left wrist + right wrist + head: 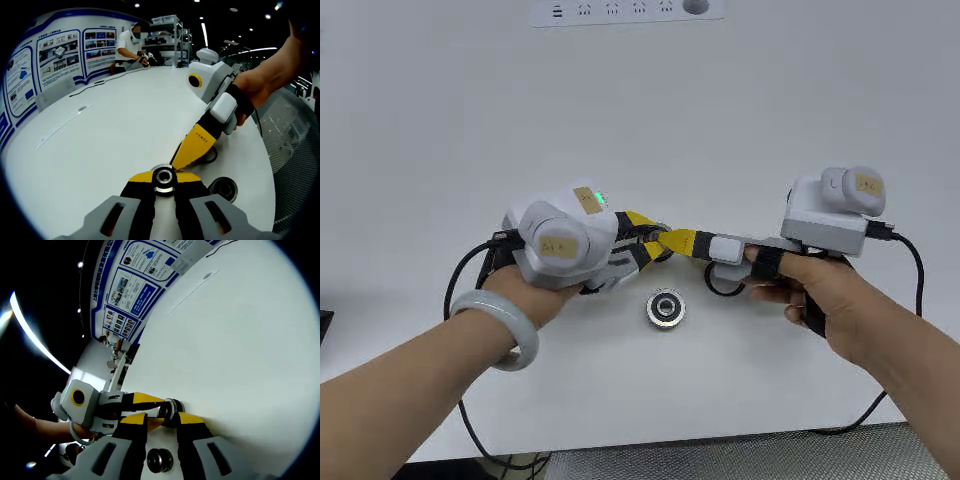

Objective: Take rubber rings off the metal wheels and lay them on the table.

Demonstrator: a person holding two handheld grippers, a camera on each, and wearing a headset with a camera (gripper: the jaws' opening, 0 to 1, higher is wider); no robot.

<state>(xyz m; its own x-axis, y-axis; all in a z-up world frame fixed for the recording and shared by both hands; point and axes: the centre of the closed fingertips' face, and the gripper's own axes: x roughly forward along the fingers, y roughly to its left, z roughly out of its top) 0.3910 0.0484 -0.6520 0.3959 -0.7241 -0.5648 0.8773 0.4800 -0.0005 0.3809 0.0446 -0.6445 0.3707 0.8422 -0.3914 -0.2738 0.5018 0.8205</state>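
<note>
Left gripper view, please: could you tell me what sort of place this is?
Most likely a lab or training workshop: a long white table, blue-bordered posters on the left, metal shelving at the back, and another person working at the table's far end.

Two metal wheels [665,308] [658,244] are counted, and one loose rubber ring [713,289] on the tabletop [740,130].

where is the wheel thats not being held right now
The loose wheel lies on the white table in the middle of the head view, just nearer the person than the held wheel.
</note>
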